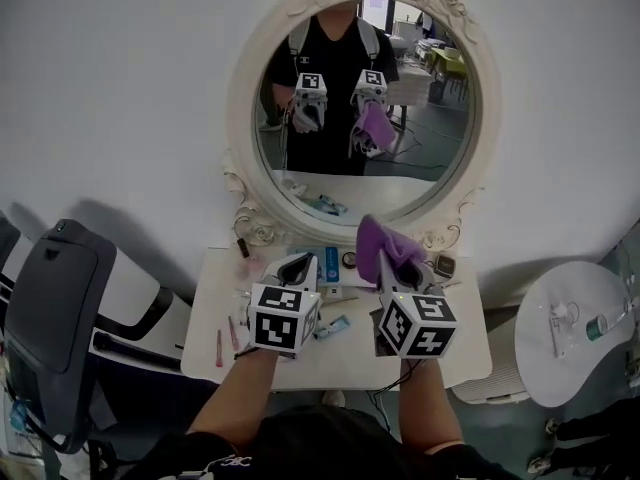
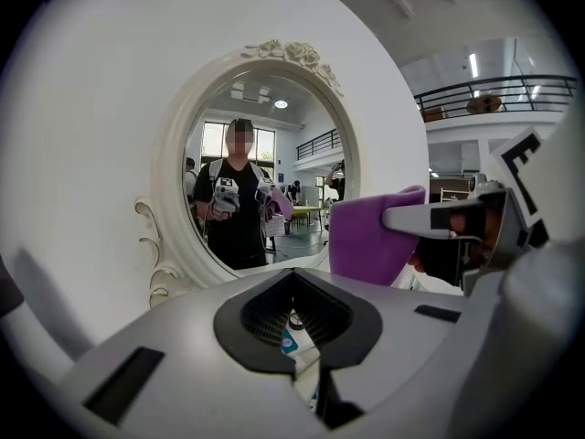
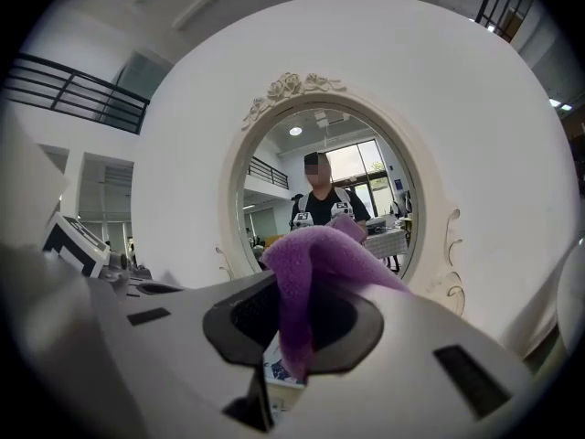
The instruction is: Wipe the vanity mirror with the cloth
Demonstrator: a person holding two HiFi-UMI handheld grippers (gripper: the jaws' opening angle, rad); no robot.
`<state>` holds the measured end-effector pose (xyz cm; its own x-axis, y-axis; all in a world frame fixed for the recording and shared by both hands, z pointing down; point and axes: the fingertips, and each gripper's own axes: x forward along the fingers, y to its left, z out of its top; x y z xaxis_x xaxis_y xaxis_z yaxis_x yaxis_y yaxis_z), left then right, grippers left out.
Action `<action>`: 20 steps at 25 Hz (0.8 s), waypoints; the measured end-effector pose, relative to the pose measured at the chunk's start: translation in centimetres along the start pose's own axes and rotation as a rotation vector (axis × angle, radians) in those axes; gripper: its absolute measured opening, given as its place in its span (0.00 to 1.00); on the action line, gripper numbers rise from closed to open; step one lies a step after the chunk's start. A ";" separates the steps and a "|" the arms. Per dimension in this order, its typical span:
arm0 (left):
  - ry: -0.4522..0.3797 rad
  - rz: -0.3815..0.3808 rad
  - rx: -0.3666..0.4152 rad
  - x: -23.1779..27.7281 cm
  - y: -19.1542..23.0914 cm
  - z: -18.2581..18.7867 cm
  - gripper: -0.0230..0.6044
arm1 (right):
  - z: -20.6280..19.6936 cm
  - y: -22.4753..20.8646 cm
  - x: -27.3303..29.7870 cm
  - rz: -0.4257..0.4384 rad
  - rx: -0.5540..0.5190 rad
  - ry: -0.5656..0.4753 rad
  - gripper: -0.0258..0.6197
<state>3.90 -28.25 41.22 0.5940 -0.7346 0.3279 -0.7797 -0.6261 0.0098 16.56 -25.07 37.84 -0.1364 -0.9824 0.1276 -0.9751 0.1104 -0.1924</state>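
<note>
Purple cloth gripped, glass not yet touched

The right gripper point(image 3: 297, 323) has its jaws clamped on a fold of the purple cloth point(image 3: 315, 254), which bunches up over the jaw tips. The left gripper point(image 2: 294, 314), just to its left, has its jaws pressed together on nothing. Both are held over the white table point(image 1: 330, 363), near its scatter of small toiletries point(image 1: 325, 263). The vanity mirror point(image 1: 365, 98) hangs on the far wall, apart from the cloth. I judge the wipe has not begun. The hold is on one fold only, so pressing on the glass could drag the cloth free. If the bunch shifts, bare jaw tips could strike the glass or the ornate frame point(image 1: 262, 230). A low reach could knock over the toiletries.
</note>
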 end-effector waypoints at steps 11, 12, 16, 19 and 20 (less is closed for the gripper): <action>0.026 0.122 0.000 2.7 2.8 1.0 0.05 | 5.7 -1.7 7.3 0.104 -0.098 -0.078 0.12; 0.025 0.122 0.000 2.9 3.2 1.1 0.05 | 6.9 -1.3 8.0 0.120 -0.118 -0.094 0.12; 0.017 0.106 0.003 4.2 4.2 1.6 0.05 | 13.5 0.3 10.3 0.162 -0.206 -0.185 0.12; 0.009 0.091 0.005 4.8 5.1 2.2 0.05 | 17.8 1.3 11.7 0.182 -0.237 -0.250 0.12; 0.002 0.089 0.008 4.9 5.5 2.6 0.05 | 19.1 1.5 12.1 0.182 -0.250 -0.268 0.12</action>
<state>3.05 -36.00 40.48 0.5220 -0.7870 0.3289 -0.8279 -0.5603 -0.0267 16.82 -39.71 20.48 -0.2923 -0.9444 -0.1507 -0.9563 0.2867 0.0581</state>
